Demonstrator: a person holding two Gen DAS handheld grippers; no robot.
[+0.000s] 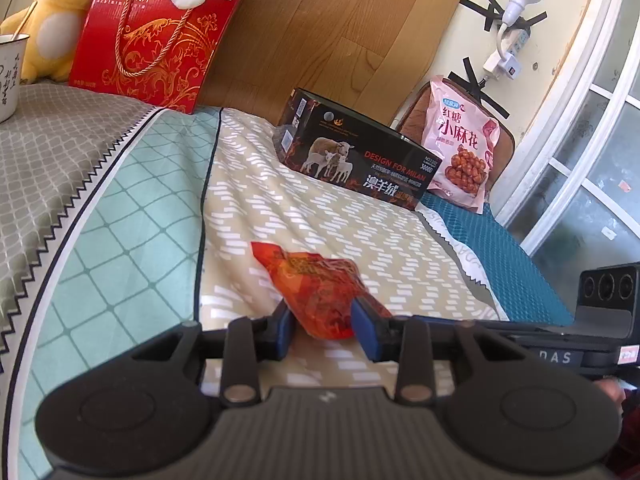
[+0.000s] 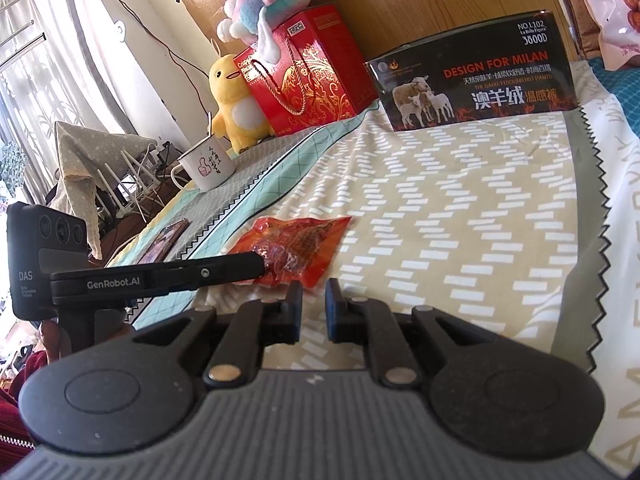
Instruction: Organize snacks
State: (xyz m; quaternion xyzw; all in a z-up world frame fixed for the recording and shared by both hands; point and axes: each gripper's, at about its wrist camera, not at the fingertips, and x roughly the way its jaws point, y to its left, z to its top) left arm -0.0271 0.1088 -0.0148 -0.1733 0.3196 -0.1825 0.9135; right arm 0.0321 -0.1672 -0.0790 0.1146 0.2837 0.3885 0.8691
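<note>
Where the left gripper (image 1: 322,326) straddles it, the red snack packet's (image 1: 316,284) near end is hidden.

Strong daylight comes through the window (image 2: 24,80) and falls bright on the bed (image 1: 320,216), with short soft shadows. Both fisheye views bend straight lines near the edges, and their corners are dark. The red snack packet (image 1: 320,292) looks slightly blurred.

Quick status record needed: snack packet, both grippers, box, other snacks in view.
packet: red snack packet lying flat on the patterned cloth
left gripper: jaws astride packet's near end, grip unclear
right gripper: shut, empty, beside packet
black box: behind packet, apart from it
pink snack bag: upright behind box
red biscuit box: far left
</note>
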